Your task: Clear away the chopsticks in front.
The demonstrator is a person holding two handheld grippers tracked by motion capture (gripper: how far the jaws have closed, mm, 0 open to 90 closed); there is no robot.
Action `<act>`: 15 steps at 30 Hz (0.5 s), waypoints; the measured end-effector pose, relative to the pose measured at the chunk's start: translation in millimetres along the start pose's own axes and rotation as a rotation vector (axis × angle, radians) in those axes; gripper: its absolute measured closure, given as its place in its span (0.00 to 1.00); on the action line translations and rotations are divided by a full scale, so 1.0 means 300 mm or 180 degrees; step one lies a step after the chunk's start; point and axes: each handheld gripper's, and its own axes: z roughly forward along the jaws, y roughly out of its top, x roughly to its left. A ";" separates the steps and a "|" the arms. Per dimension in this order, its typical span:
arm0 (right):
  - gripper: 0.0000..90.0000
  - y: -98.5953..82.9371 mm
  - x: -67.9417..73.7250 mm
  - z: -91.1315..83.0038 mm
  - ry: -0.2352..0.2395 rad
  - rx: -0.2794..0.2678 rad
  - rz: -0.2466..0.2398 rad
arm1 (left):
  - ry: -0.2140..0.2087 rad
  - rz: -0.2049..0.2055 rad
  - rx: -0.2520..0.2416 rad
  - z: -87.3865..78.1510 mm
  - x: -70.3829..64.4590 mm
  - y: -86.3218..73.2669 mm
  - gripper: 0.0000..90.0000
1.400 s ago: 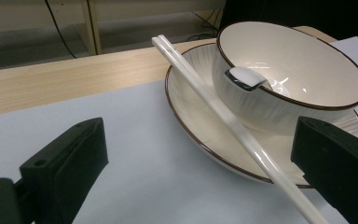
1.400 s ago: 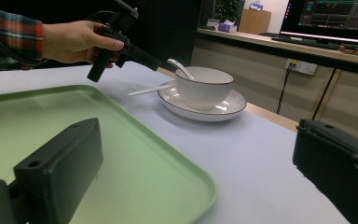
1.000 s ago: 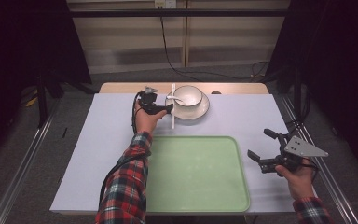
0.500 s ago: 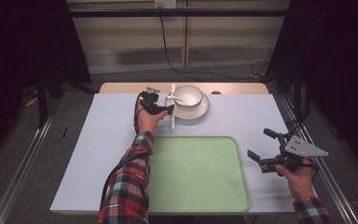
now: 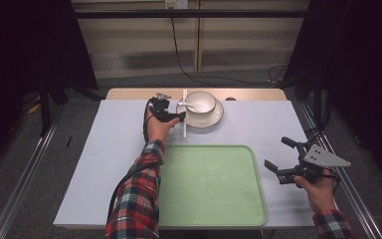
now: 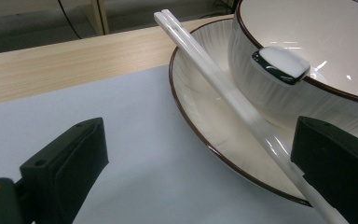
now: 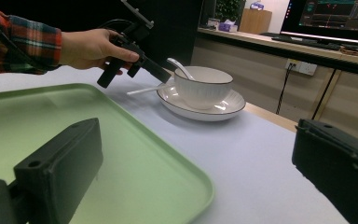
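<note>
bowl point(image 5: 200, 102) beside chopsticks point(image 5: 184, 113); spoon point(image 5: 189, 105) inside

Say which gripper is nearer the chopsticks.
Left. The left gripper is open around the chopsticks beside the plate; the right gripper hovers right of the tray.

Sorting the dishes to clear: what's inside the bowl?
A white spoon sits in the bowl, its handle end resting over the rim. The spoon's scoop and the bowl's bottom are hidden by the wall.
</note>
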 end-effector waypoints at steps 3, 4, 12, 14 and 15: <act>0.01 0.000 0.000 0.000 0.0000 -0.0003 0.0002 | 0.0015 -0.0031 -0.0004 0.004 0.001 -0.002 0.04; 0.01 0.000 0.000 0.000 0.0005 -0.0006 0.0004 | 0.0027 -0.0066 -0.0026 0.006 -0.001 -0.003 0.04; 0.01 0.000 -0.001 -0.001 0.0005 -0.0008 0.0005 | 0.0056 -0.0064 0.0005 0.017 -0.003 -0.001 0.04; 0.01 0.001 -0.002 -0.002 0.0005 -0.0017 0.0009 | 0.0061 -0.0058 0.0027 0.017 -0.001 -0.002 0.04; 0.01 0.001 -0.002 -0.003 0.0011 -0.0014 0.0020 | 0.0068 -0.0081 0.0026 0.019 0.001 -0.004 0.05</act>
